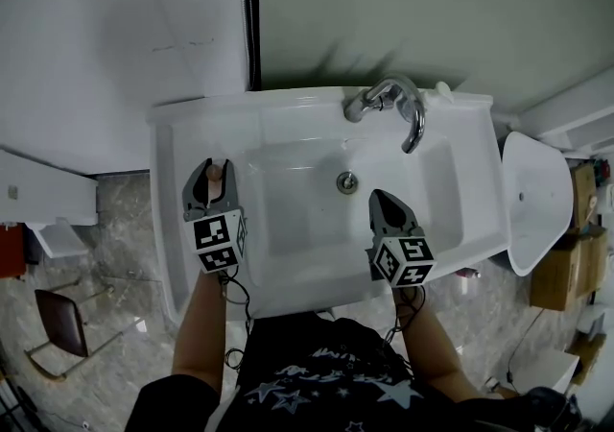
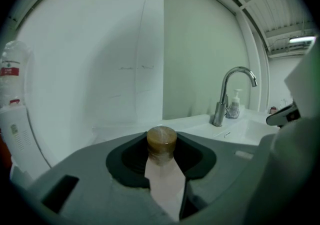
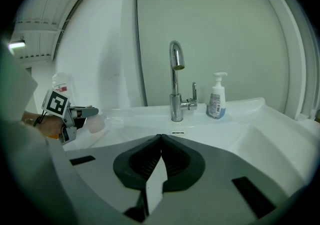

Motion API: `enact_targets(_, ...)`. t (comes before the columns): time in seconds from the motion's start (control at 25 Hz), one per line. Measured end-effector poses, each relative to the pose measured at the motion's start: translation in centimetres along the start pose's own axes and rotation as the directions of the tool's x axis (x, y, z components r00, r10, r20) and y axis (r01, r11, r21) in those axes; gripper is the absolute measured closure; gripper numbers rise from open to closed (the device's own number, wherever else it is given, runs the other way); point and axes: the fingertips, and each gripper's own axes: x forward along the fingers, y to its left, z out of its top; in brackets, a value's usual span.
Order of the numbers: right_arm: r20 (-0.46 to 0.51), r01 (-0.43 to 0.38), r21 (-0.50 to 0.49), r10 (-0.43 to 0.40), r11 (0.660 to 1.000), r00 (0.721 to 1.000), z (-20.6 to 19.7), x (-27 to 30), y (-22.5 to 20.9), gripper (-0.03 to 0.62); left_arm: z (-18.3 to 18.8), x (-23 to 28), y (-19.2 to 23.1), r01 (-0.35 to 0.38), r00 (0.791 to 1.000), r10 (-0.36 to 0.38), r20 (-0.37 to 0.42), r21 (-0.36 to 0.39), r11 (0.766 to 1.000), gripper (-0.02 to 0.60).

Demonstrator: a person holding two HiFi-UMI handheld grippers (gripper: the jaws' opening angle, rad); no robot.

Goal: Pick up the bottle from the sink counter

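A small bottle (image 2: 161, 143) with a brownish cap and a pale pink body stands on the left ledge of the white sink (image 1: 288, 106). My left gripper (image 1: 212, 169) has its jaws closed round the bottle (image 1: 218, 177), whose pink body fills the gap between them. The right gripper view shows this gripper (image 3: 82, 113) from the side, with the bottle (image 3: 95, 124) at its tip. My right gripper (image 1: 376, 196) hovers over the front right of the basin. Its jaws (image 3: 160, 138) meet at their tips with nothing between them.
A chrome faucet (image 1: 398, 99) arches over the basin and its drain (image 1: 347, 181). A soap dispenser (image 3: 216, 96) stands right of the faucet (image 3: 175, 89). A white fixture (image 1: 537, 200) and cardboard boxes (image 1: 566, 267) are to the right, and a chair (image 1: 58, 324) lies at the lower left.
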Motion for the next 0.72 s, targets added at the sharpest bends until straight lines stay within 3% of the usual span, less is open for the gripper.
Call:
enact_targets(0.24, 0.049, -0.028, 0.005, 0.028, 1.000, 0.998, 0.8, -2.3, -0.9, 0.591, 1.5, -2.8, -3.1, 0.030, 0.999, -0.030, 0.021, 0.019, 0.999, 0.439)
enact_targets(0.72, 0.124, -0.114, 0.004, 0.112, 0.994, 0.986, 0.3, -9.5, -1.9, 0.592, 2.0, -12.9, -8.5, -0.010, 0.999, 0.011, 0.047, -0.022, 1.000, 0.439)
